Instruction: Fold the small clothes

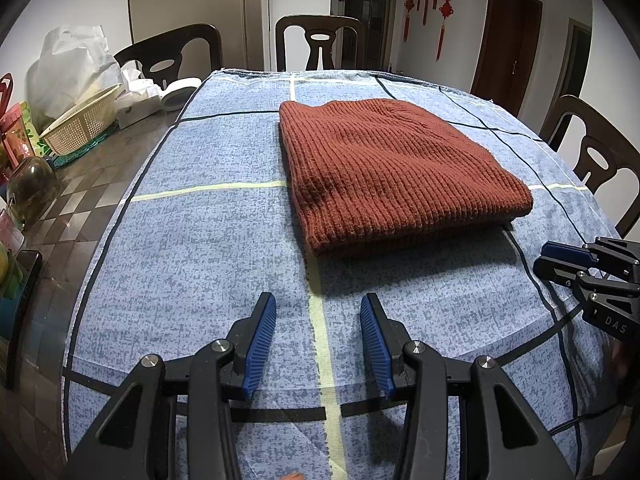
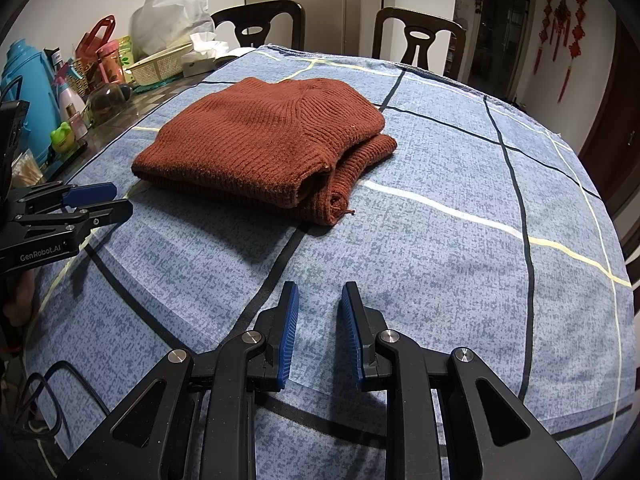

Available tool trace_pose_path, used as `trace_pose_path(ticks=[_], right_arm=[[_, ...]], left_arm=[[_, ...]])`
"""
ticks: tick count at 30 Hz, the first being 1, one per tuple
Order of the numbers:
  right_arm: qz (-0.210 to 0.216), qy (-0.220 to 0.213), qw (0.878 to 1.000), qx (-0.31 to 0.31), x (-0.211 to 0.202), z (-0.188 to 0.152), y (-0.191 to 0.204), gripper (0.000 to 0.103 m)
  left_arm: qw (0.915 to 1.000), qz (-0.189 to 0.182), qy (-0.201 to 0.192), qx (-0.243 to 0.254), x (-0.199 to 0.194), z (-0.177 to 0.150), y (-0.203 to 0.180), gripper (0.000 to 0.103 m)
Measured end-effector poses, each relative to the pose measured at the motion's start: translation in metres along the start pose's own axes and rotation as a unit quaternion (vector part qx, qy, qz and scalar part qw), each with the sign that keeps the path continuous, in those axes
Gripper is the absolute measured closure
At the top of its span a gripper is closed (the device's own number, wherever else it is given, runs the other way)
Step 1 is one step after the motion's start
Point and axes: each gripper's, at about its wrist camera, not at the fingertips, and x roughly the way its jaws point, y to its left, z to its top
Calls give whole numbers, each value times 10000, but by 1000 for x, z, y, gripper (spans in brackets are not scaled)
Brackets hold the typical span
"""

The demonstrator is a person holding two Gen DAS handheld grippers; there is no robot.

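A rust-brown knitted sweater (image 1: 396, 168) lies folded into a compact rectangle on the blue checked cloth (image 1: 200, 248); in the right wrist view the sweater (image 2: 264, 140) shows its stacked folded edges toward the right. My left gripper (image 1: 318, 314) hovers over the cloth in front of the sweater, open, with nothing between its blue pads. My right gripper (image 2: 318, 302) also hangs over bare cloth short of the sweater, open and empty. Each gripper shows at the edge of the other's view: right gripper (image 1: 560, 260), left gripper (image 2: 108, 198).
Dark wooden chairs (image 1: 320, 44) ring the table. On the uncovered left end stand a cream basket (image 1: 80, 124), a white plastic bag (image 1: 72, 68), a tissue box (image 2: 204, 54), a blue thermos (image 2: 24, 92) and bottles. A black cable (image 2: 56, 392) trails at the near left.
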Motion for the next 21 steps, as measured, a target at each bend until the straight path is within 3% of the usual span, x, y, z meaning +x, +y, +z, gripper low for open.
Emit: trace_pose_path(ticks=[21], right_arm=[[12,-1,10000,7,0,0,0,80]], left_arm=[[10000,44,8,-15,0,0,-1,56]])
